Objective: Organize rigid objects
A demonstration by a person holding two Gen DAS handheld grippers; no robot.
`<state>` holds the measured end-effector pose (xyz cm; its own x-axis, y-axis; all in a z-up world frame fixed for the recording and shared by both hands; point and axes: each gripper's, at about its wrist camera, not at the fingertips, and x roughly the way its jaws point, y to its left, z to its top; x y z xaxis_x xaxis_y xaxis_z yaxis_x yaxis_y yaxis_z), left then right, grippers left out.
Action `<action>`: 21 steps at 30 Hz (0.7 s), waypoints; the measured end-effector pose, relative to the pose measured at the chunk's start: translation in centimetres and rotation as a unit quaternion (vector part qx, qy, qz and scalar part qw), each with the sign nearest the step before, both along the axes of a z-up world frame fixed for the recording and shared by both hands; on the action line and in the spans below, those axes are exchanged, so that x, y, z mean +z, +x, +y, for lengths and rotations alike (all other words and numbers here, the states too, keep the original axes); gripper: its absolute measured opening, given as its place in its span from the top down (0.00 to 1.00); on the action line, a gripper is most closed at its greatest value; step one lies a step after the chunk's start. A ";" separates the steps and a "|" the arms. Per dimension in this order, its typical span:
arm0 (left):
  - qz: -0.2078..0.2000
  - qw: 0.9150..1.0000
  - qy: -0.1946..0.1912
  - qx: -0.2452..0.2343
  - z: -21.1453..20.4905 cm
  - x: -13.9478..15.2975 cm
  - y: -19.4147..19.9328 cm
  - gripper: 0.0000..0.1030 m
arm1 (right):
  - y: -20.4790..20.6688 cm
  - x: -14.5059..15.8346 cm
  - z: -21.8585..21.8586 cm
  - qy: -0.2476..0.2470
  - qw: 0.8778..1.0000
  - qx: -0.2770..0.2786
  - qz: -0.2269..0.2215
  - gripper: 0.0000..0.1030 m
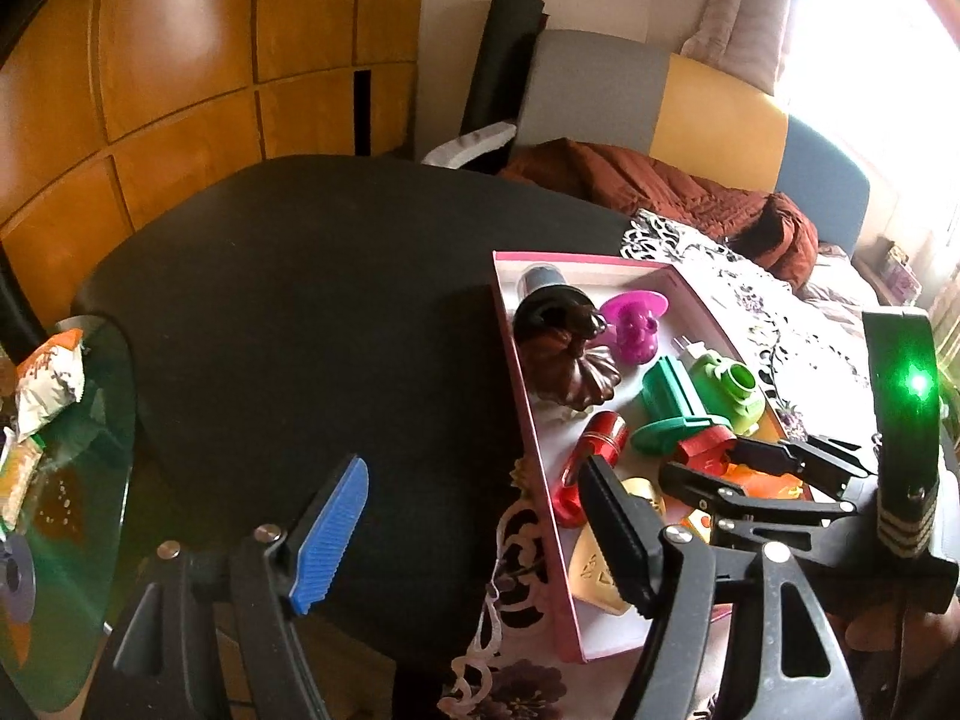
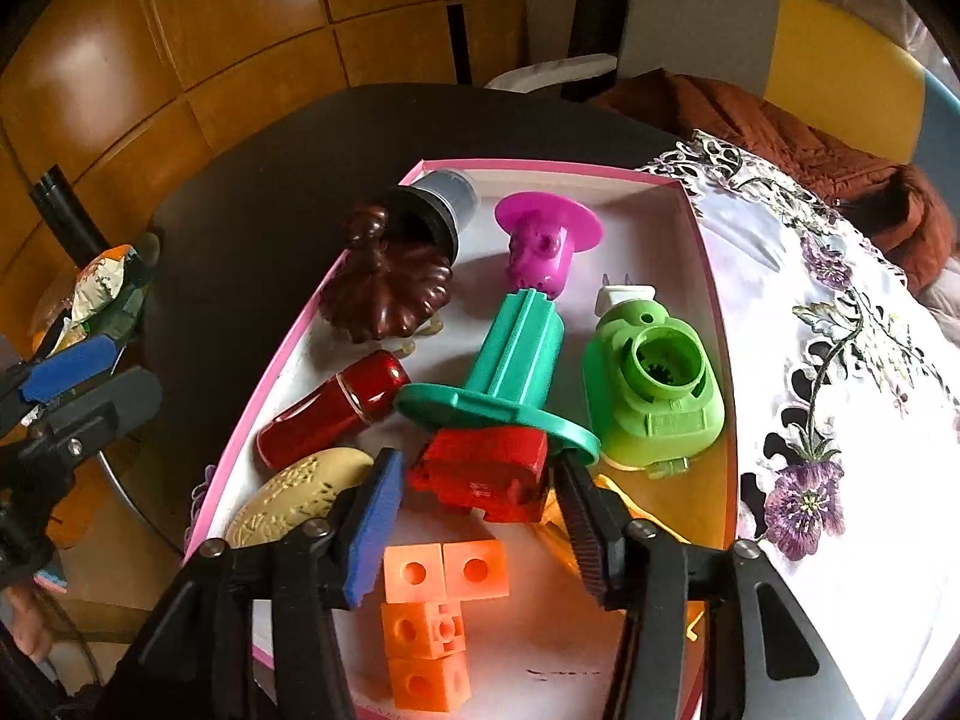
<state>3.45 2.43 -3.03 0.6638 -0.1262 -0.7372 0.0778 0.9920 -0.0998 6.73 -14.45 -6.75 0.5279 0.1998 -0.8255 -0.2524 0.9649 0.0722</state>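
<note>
- Left wrist view looks steeply down from beside the pink-rimmed cardboard box, mostly over the black round table.
- Right wrist view hangs close above that box, facing down.
- Both share the box.

Orange wood panelling is covering the left wall. Grey, yellow and blue headboard is sitting behind a rust quilt on the bed. Window is blowing out at right, daylight washing over the black tabletop
</note>
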 end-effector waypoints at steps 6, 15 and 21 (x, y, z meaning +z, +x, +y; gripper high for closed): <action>-0.011 1.000 0.013 0.010 -0.1 0.5 -0.5 0.28 | -0.5 0.0 -0.6 0.008 1.000 -0.015 0.000 0.38; -0.039 0.998 0.033 0.038 -0.6 1.9 -1.6 0.28 | -3.1 2.7 -1.9 0.016 0.996 -0.063 -0.060 0.25; -0.052 0.996 0.042 0.056 -1.6 2.4 -2.5 0.28 | -5.8 4.5 -3.2 0.003 0.985 -0.124 -0.118 0.15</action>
